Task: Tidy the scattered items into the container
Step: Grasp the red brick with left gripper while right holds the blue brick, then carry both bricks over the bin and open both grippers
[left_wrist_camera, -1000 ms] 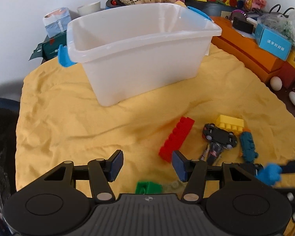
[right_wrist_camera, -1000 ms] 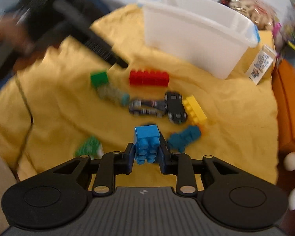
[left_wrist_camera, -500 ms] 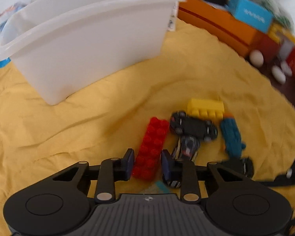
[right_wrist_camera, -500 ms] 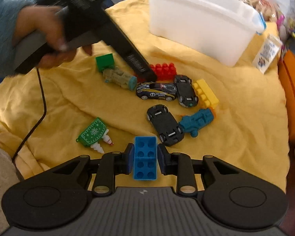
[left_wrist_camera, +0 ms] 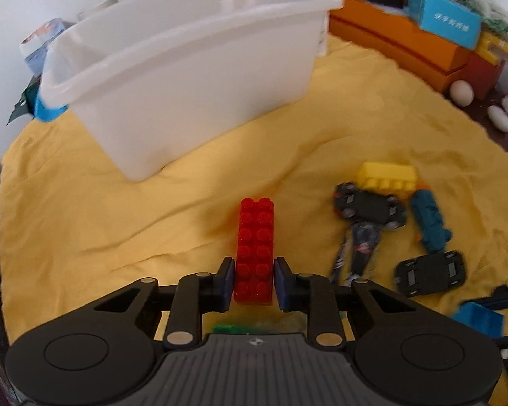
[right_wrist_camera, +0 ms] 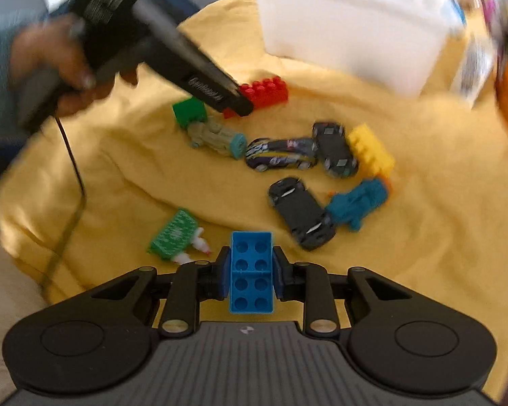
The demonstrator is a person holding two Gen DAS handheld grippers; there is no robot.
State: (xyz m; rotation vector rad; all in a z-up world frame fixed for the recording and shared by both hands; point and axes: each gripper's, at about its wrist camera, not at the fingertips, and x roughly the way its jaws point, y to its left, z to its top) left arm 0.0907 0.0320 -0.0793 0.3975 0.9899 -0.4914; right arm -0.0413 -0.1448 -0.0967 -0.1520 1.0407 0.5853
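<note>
My left gripper is shut on the near end of a long red brick, which points toward the white container on the yellow cloth. The right wrist view shows that same gripper from the side, at the red brick. My right gripper is shut on a blue brick, hollow side up. Loose on the cloth lie a yellow brick, two black cars, a dark blue car, a teal toy, a green brick, a grey toy and a green ornament.
Orange boxes and a blue box crowd the cloth's right edge, with white egg shapes beside them. A person's hand holds the left gripper, and its cable trails over the cloth at the left.
My left gripper swung over the red brick and closed on it. My right gripper sank a little and rolled the blue brick hollow side up.
</note>
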